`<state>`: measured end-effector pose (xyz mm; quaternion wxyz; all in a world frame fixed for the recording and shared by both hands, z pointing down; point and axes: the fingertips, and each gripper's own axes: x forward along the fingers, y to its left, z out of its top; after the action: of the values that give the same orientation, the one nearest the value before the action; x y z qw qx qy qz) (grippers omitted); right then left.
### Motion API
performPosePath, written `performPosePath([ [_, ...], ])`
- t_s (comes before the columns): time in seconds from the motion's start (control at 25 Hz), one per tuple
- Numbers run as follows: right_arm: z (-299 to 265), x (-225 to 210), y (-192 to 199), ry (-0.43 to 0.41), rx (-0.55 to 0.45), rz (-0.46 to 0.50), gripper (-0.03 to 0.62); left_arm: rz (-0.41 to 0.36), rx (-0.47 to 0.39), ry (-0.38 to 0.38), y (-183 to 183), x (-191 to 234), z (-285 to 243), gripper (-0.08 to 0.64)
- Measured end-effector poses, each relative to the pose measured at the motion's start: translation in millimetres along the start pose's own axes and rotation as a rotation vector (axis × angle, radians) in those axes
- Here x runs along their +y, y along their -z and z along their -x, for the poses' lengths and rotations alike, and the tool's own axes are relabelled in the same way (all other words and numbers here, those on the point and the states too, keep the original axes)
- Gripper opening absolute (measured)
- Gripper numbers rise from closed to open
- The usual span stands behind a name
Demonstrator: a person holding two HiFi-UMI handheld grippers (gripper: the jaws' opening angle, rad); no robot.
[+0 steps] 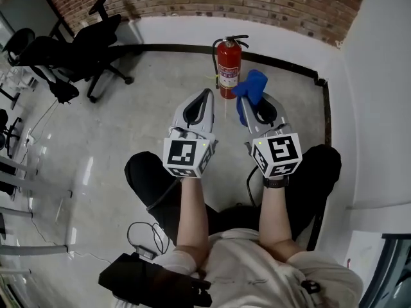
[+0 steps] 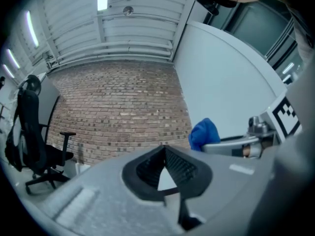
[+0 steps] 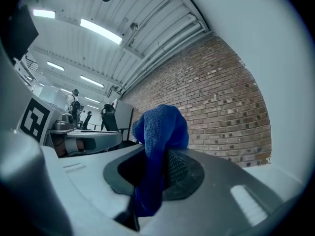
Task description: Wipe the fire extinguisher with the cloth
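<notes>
Nearest to us, at the bottom of the head view, the person's two forearms (image 1: 191, 217) stretch forward over knees in black trousers, and a loop of black cable (image 1: 144, 236) lies on the grey floor (image 1: 122, 127) at the near left. Each hand carries a gripper with its marker cube turned toward us. The left gripper (image 1: 207, 93) points toward the far wall, and in its own view we see its two ribbed pads meeting at the tips with nothing between them, so it is closed and empty. The right gripper (image 1: 249, 101) lies just beside it and is clamped on the blue cloth (image 1: 252, 85). In the right gripper view the cloth runs down between the dark pads and bunches up above the tips. Just beyond, the red fire extinguisher (image 1: 228, 69) stands upright on the floor near its far edge, close to the black skirting (image 1: 289, 66) at the foot of the white wall. The bunched cloth sits at the extinguisher's lower right side, and we cannot tell whether it touches the cylinder. The left gripper's tip is near the extinguisher's base, on its left, and apart from it. Toward the far left corner stand black office chairs (image 1: 77, 43), and a brick wall (image 1: 270, 2) rises behind everything
</notes>
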<state>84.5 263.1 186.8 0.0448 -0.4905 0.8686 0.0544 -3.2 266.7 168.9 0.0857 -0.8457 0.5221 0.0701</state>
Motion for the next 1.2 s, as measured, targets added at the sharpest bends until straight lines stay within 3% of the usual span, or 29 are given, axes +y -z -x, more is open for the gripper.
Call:
performPosePath([
  [0.24,-48.7,-24.9,5.1,-0.027,-0.010,0.060,0.075,-0.004,-0.028,-0.052,5.2,35.0,-35.2,0.003],
  [0.6,-149.5,-56.1,74.3,-0.002,0.197,0.122,0.077,0.034,0.013,-0.062,49.4,102.4,-101.6,0.004],
  [0.88,-215.1,-88.2,106.7,0.041,0.308,0.179,0.075,0.067,0.013,-0.043,75.2,155.3,-163.7,0.005],
  [1.0,-239.8,-100.9,130.2,0.073,0.391,0.227,0.075,0.087,0.029,-0.047,91.5,174.9,-190.0,0.004],
  [1.2,-286.1,-129.6,195.8,0.101,0.622,0.356,0.077,0.110,0.077,-0.053,134.4,197.7,-222.2,0.004],
])
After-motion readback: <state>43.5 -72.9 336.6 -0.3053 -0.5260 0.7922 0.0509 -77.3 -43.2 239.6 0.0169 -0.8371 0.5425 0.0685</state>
